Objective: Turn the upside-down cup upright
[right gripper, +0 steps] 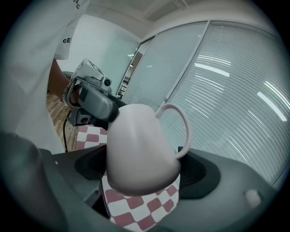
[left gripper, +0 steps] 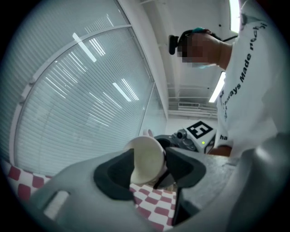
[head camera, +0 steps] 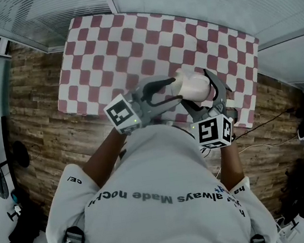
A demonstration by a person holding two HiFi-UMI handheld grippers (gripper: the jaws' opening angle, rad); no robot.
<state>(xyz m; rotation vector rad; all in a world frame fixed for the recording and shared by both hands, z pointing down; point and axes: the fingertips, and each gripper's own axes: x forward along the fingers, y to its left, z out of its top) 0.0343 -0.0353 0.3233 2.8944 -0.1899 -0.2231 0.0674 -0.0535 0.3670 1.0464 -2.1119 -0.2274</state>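
Between the jaws of my right tool [right gripper: 145,168]: one pale pink handled cup [right gripper: 136,149], clamped across its body, tipped on its side, base toward that camera, handle uppermost. At its other end: left tool [left gripper: 149,168], jaws apart on either side of the mouth, not gripping it. Beneath: counter [head camera: 130,42] under a red-and-white check cloth, with the cup over its near edge. Beyond: wood-plank floor [head camera: 41,133].

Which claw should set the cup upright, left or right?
Right: the right claw grips the cup above the table; the left claw stands open round its end.
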